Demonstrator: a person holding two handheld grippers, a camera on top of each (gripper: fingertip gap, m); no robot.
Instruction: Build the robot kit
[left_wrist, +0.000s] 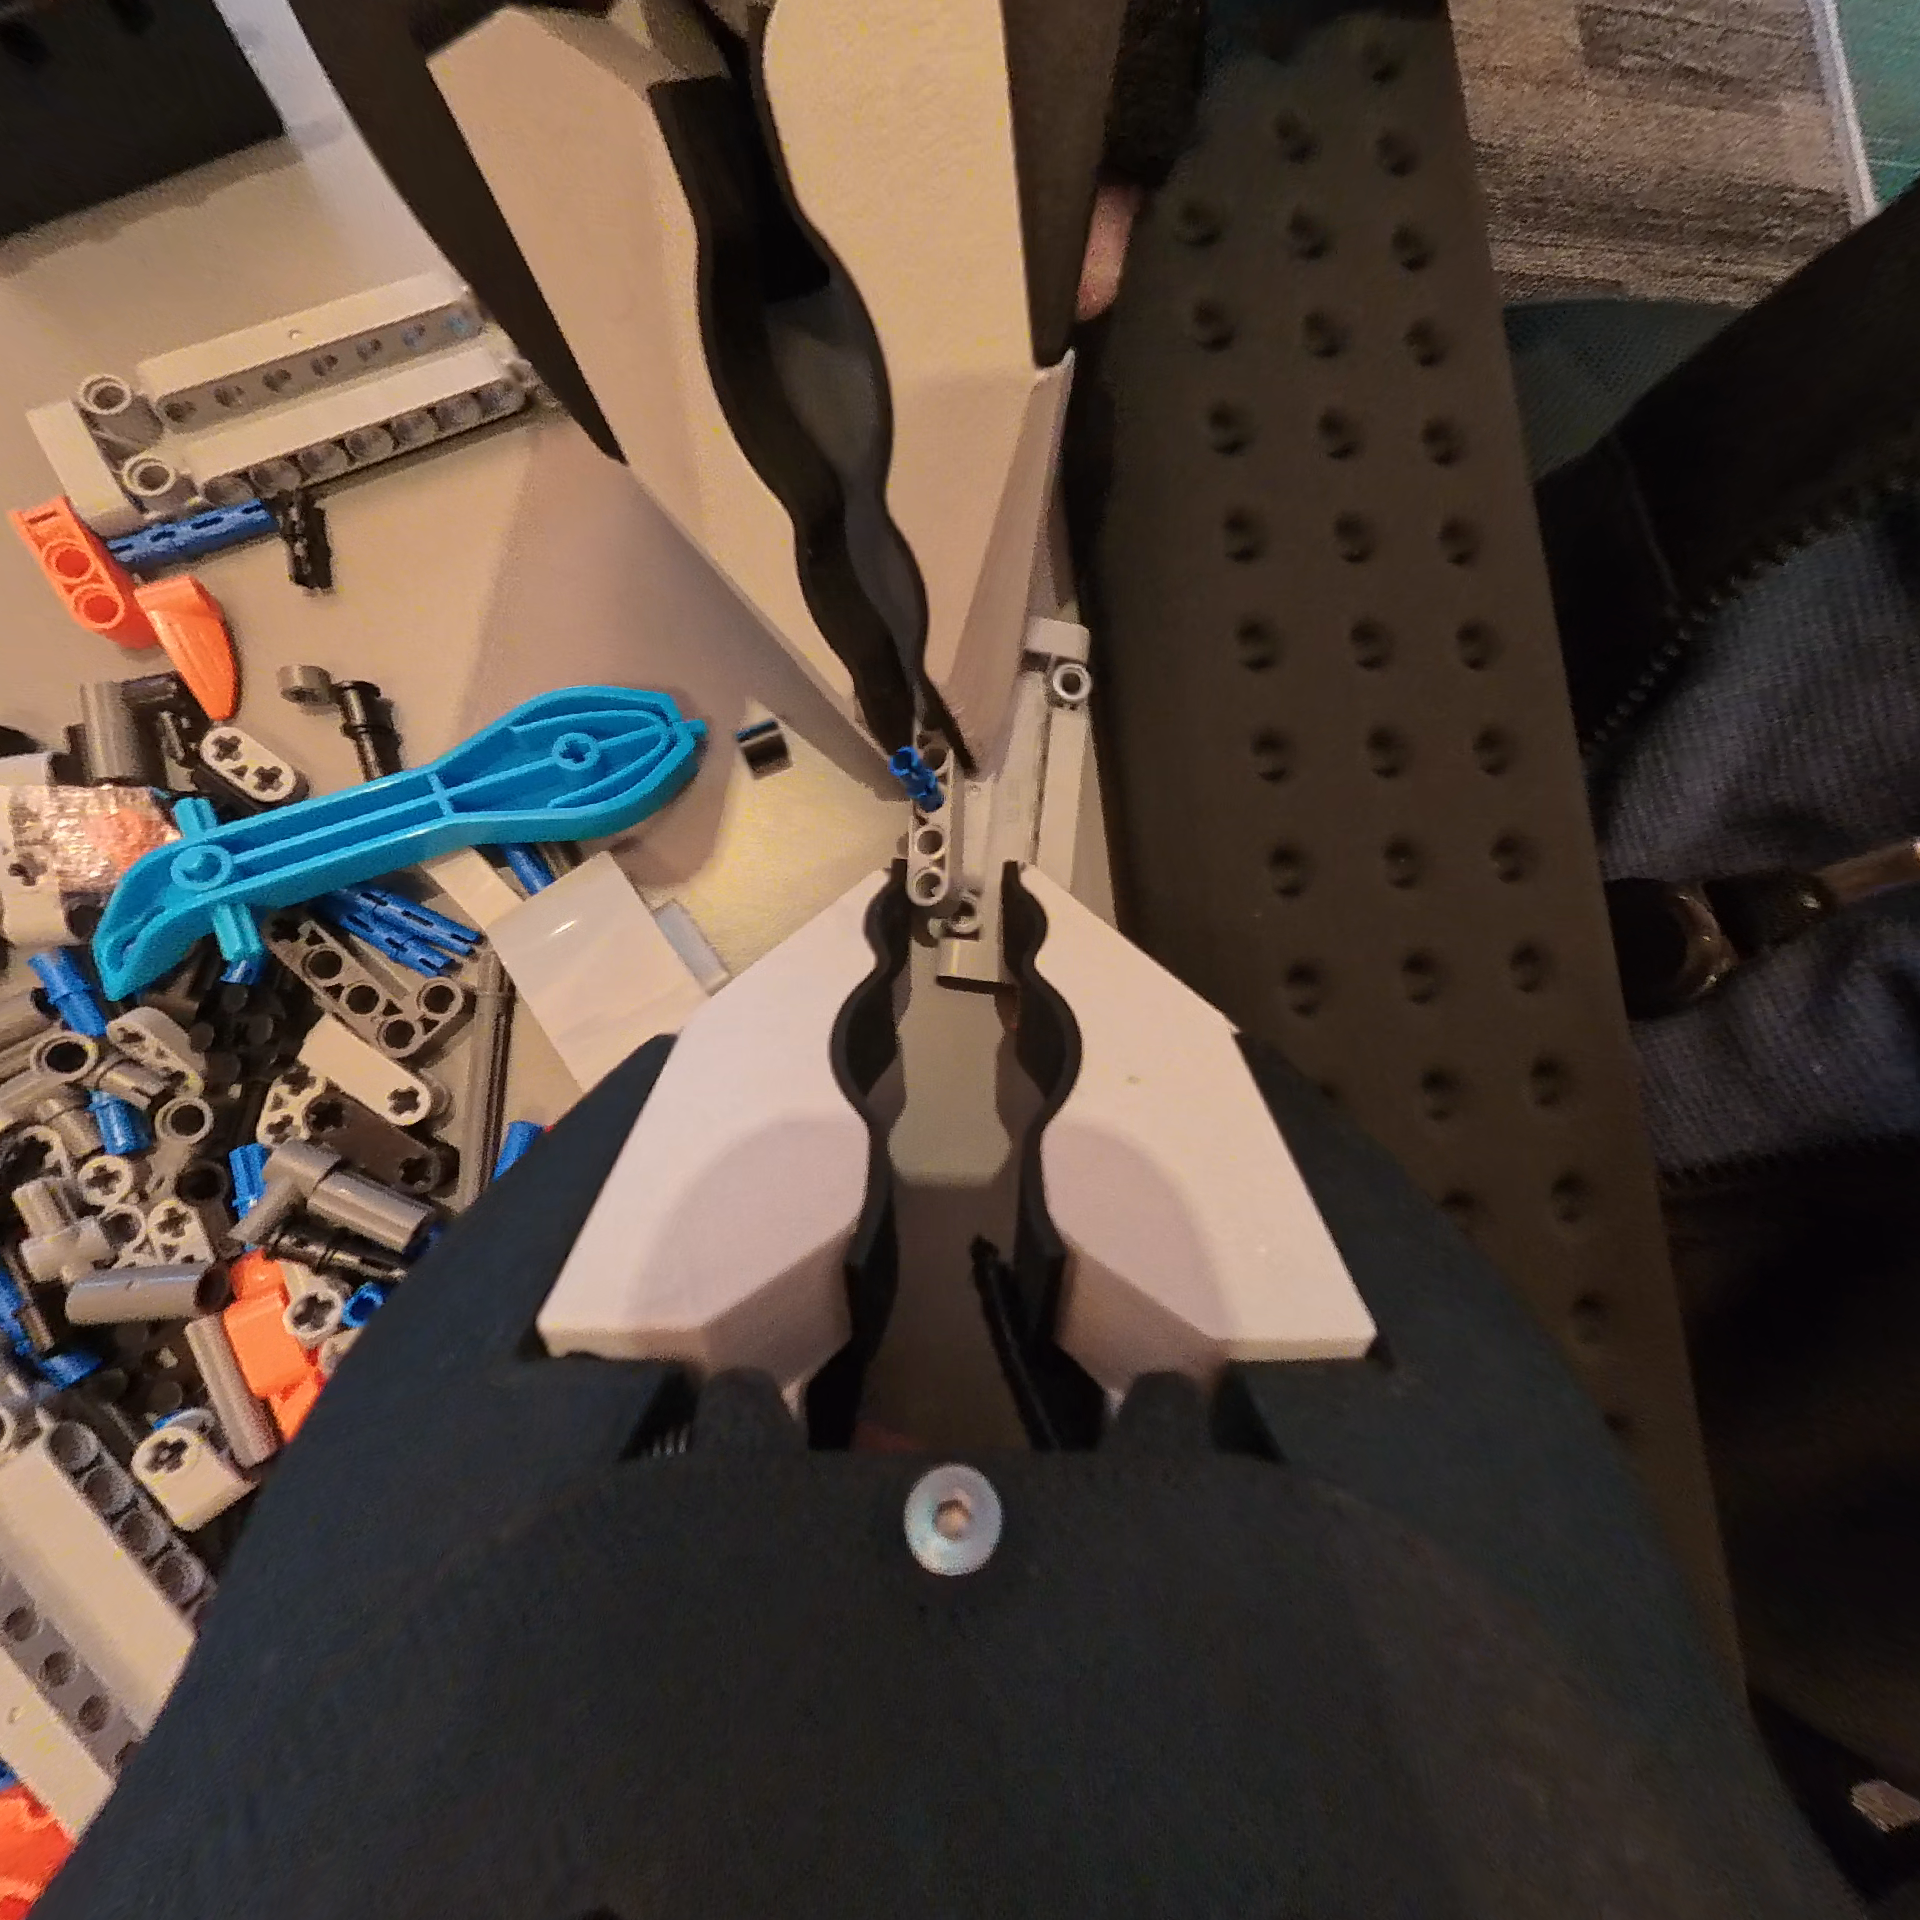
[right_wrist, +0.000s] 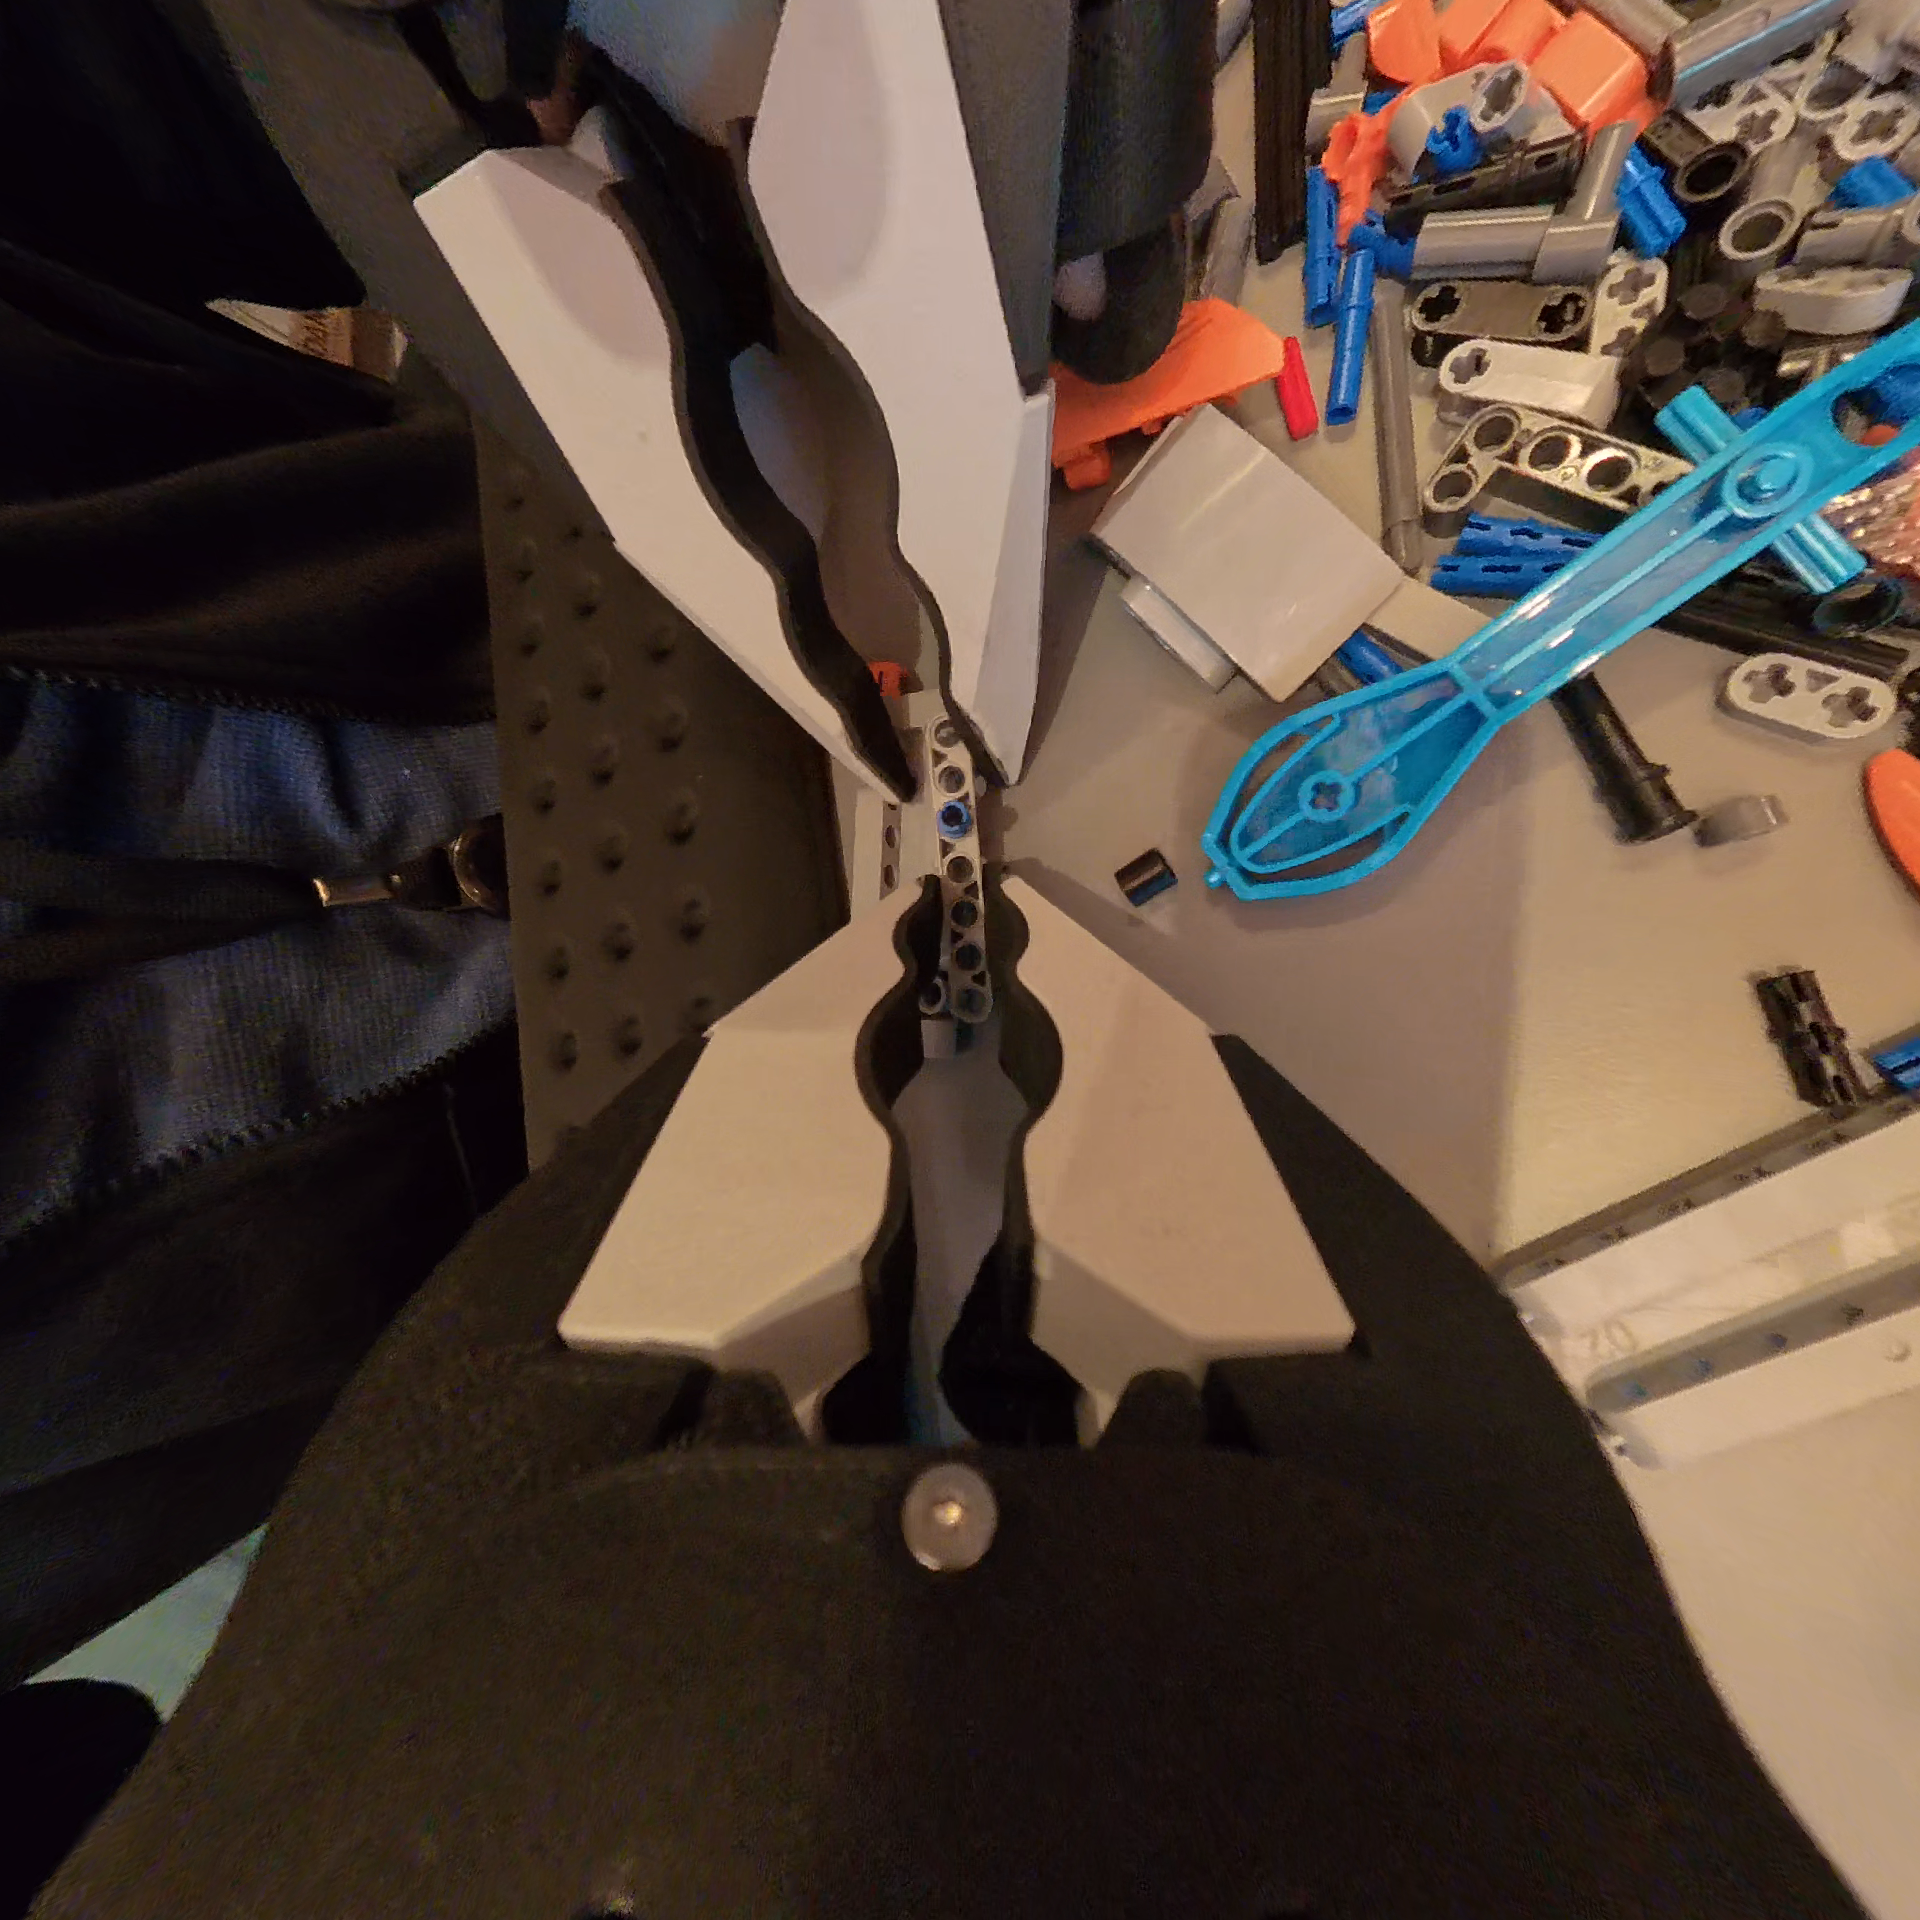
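Observation:
My left gripper (left_wrist: 951, 878) is shut on a light grey brick assembly (left_wrist: 1029, 769). My right gripper (right_wrist: 961, 883) is shut on a short grey beam with holes (right_wrist: 961, 940). The two grippers meet tip to tip above the table. The right gripper (left_wrist: 925, 743) comes in from the top of the left wrist view. There the beam (left_wrist: 930, 847) lies against the assembly. The left gripper (right_wrist: 940, 774) comes in from the top of the right wrist view. A blue pin (left_wrist: 914, 774) sits in one of the beam's holes and also shows in the right wrist view (right_wrist: 951, 818).
A pile of grey, black, blue and orange brick parts (left_wrist: 208, 1122) (right_wrist: 1610, 208) lies on the beige table, with a turquoise blade part (left_wrist: 416, 810) (right_wrist: 1507, 665) on it. A black perforated panel (left_wrist: 1351, 727) (right_wrist: 623, 779) and a person's zipped jacket (left_wrist: 1766, 831) are beside the grippers. Long grey beams (left_wrist: 332, 405) lie farther off.

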